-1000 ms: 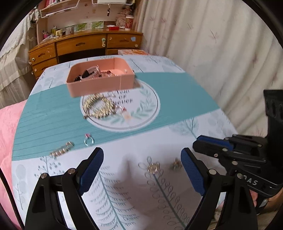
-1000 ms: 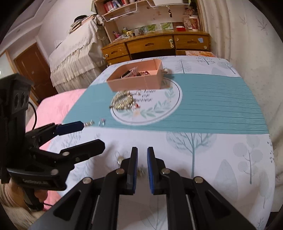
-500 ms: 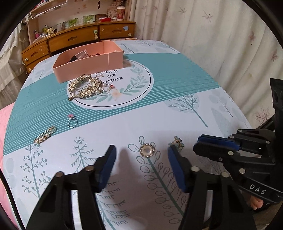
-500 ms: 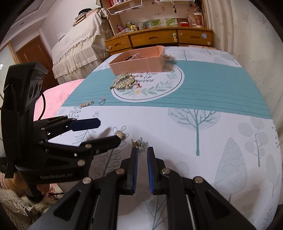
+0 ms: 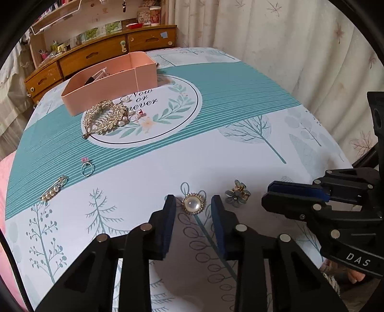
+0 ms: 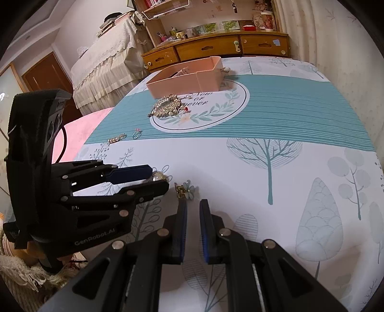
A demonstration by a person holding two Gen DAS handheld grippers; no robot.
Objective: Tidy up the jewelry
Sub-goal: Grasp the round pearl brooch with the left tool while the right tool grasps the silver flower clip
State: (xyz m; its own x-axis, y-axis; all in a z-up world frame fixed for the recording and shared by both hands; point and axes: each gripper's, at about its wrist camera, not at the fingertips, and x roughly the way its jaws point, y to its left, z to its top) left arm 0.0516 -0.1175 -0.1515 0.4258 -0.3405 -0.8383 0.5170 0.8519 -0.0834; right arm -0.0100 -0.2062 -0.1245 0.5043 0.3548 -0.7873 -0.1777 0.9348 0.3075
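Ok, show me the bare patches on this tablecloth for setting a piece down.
Free: the teal band and the tree prints toward the curtain. Crowded: around the pink box and gold comb, and near the pearl brooch and flower clip.

Bare cloth [image 5: 240, 156] mid-table and right: open passage. Obstacles: pink box [image 5: 108, 81] far left; flower clip [image 5: 236, 193] just right of pearl brooch [image 5: 193, 203]; right gripper [image 5: 271, 194] close beside.

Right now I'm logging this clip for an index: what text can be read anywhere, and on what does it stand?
"Now or never": on the round white emblem of the tablecloth.
"DAS": on the right gripper, body cut off at the frame edge.
"GenRobot.AI": on the left gripper, on its body.
Spines and cards on the shelf and dresser: too small to read.
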